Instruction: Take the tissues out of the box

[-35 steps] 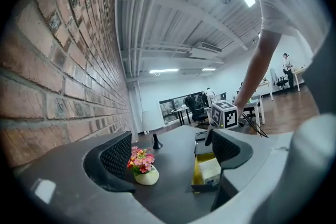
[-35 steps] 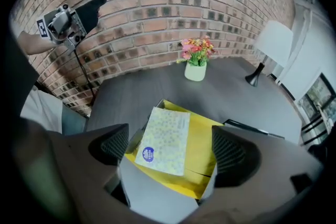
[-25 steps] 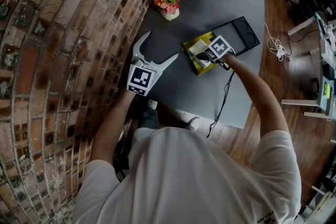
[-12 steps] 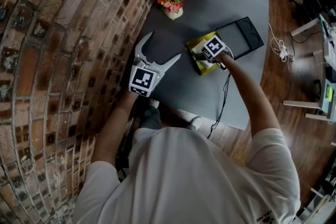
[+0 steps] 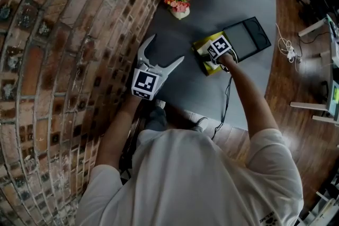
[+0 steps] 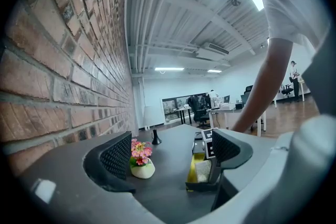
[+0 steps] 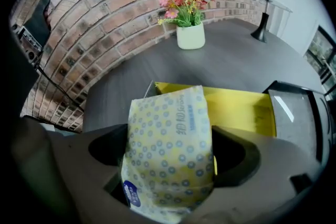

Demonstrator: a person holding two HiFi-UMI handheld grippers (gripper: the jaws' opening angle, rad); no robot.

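Tissue pack clamped in right gripper, arm outstretched over box.

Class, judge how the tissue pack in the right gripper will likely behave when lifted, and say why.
The tissue pack looks soft: its wrapper bulges between the jaws of the right gripper, so it probably squashes rather than cracks. As wrapped tissues, it is probably light for its size. The smooth film may slip.

Bare table lies before the left gripper's spread jaws, brick wall close at its left, flower pot farther ahead; the right gripper, clamping the tissue pack, has yellow box below, black tray just right.
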